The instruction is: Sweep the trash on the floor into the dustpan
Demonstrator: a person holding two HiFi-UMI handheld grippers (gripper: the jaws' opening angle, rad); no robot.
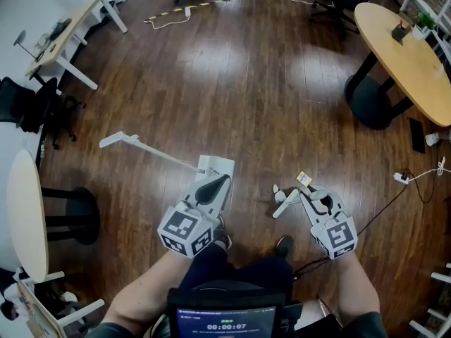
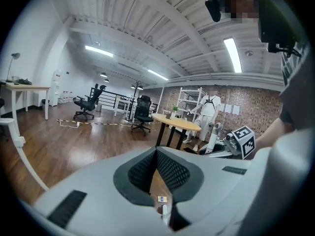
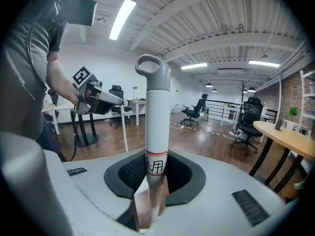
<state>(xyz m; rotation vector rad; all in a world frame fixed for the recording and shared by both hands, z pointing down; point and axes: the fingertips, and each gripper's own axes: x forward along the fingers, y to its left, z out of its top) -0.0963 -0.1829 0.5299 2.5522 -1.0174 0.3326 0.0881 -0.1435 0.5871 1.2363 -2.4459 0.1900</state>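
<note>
Down by the person's feet, the right gripper (image 3: 152,178) clamps a white broom handle (image 3: 153,112) between its jaws. The left gripper (image 1: 220,182), jaws together on nothing, hovers just beside the white dustpan (image 1: 215,165). A small piece of trash (image 1: 304,178) lies near the right gripper on the wooden floor (image 1: 246,83), with an oval table (image 1: 402,55) well apart.

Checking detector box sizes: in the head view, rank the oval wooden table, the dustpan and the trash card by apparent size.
1. oval wooden table, partly cut off by the frame edge
2. dustpan, handle included
3. trash card, clearly smallest
</note>
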